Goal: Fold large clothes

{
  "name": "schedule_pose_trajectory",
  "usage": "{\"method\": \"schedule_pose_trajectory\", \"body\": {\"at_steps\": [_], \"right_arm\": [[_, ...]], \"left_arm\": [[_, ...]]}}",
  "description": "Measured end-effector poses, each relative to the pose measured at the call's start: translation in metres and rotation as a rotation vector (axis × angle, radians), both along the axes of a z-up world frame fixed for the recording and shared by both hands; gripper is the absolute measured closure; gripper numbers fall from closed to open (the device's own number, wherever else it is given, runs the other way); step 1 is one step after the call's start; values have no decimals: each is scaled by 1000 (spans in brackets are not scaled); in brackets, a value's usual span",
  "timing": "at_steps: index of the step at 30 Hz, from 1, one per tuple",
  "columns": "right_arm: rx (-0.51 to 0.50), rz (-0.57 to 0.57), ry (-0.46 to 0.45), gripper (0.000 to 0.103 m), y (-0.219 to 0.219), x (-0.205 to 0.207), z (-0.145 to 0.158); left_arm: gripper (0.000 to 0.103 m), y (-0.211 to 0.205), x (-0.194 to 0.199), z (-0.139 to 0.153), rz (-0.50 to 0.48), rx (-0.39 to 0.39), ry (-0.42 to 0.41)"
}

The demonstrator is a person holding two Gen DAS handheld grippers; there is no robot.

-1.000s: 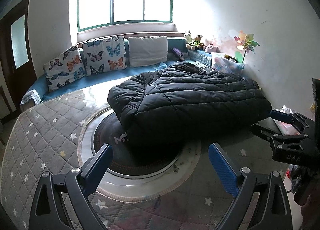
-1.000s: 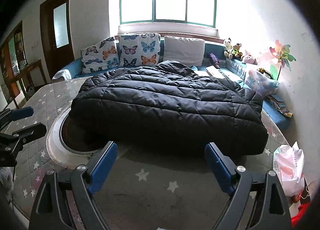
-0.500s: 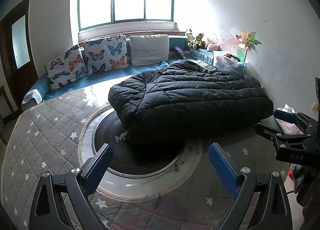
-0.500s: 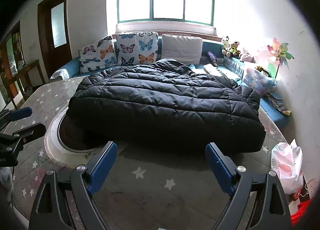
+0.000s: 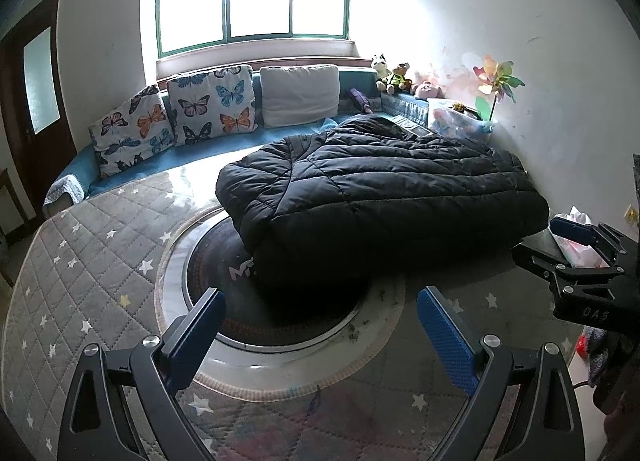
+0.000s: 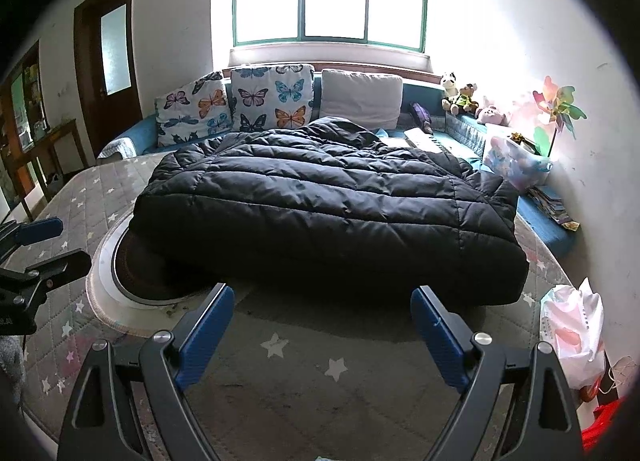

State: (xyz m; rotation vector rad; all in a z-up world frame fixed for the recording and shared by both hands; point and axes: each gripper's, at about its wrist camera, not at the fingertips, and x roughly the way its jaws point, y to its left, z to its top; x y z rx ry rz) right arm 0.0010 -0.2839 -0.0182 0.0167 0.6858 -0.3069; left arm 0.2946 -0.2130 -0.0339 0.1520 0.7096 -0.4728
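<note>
A black quilted puffer jacket (image 5: 380,189) lies folded into a thick block on the round table, partly over the dark turntable (image 5: 224,273); it also shows in the right wrist view (image 6: 332,213). My left gripper (image 5: 320,325) is open and empty, held back from the jacket's near left corner. My right gripper (image 6: 322,321) is open and empty, just in front of the jacket's near edge. The right gripper also shows at the right edge of the left wrist view (image 5: 576,249), and the left gripper at the left edge of the right wrist view (image 6: 40,245).
The table has a grey star-quilted cover (image 5: 80,261). A blue bench with butterfly cushions (image 5: 212,105) and a white cushion (image 5: 300,95) runs behind. Plush toys (image 5: 396,75), a pinwheel (image 5: 496,81) and a storage box (image 6: 516,165) stand at right. A plastic bag (image 6: 572,333) lies by the table's right edge.
Both grippers have drawn back and risen slightly from the jacket, which looks a little farther away. The jacket has not moved. Both stay open.
</note>
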Motion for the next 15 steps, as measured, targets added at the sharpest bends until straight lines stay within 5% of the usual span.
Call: {"method": "schedule_pose_trajectory", "body": {"at_steps": [15], "right_arm": [[6, -3, 3, 5, -2, 0, -1]], "left_arm": [[0, -1, 2, -5, 1, 7, 6]]}}
